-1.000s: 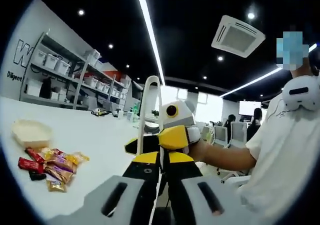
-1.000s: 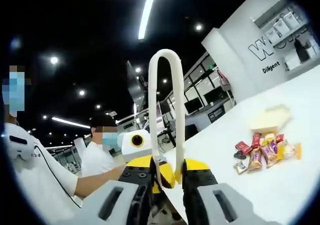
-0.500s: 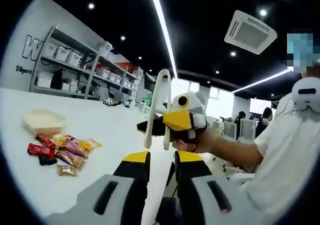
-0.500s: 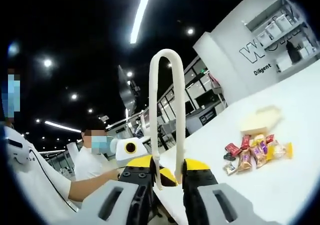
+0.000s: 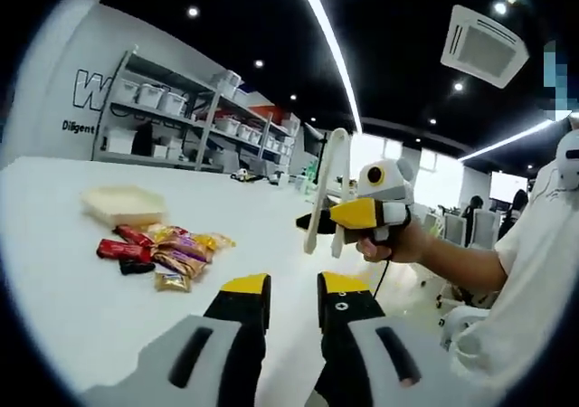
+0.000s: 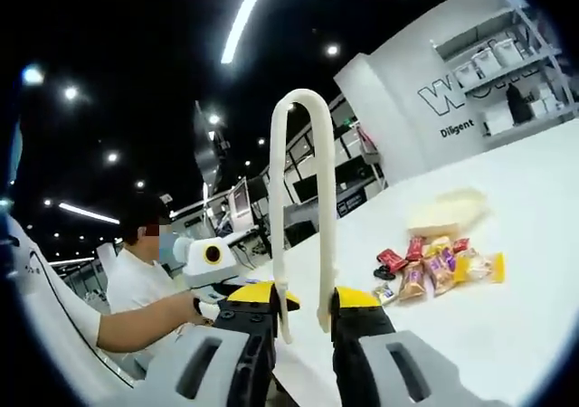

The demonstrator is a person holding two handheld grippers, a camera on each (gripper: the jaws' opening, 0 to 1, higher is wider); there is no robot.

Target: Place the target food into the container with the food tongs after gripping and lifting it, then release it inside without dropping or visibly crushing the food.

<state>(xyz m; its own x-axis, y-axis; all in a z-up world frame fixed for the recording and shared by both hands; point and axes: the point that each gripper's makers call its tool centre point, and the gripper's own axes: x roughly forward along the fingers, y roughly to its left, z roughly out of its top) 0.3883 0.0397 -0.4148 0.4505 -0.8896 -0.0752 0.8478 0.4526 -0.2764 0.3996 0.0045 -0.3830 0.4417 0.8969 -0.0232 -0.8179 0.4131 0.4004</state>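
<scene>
Apart they go: left gripper, jaws parted and empty, has let the food tongs go, while right gripper clamps them, snacks beside the container awaiting pickup.

On the surface lay a heap of wrapped snacks, and the container sat just behind it, toward the wall. Shelving with bins stood along that wall beyond the surface. In the left gripper view the left claw rose at the near edge, to the right of the snacks and apart from them. Further right, off the surface's edge, the right claw held the food tongs. In the right gripper view the tongs stood up between the right claw's jaws, with the snacks and container to their right on the surface.
</scene>
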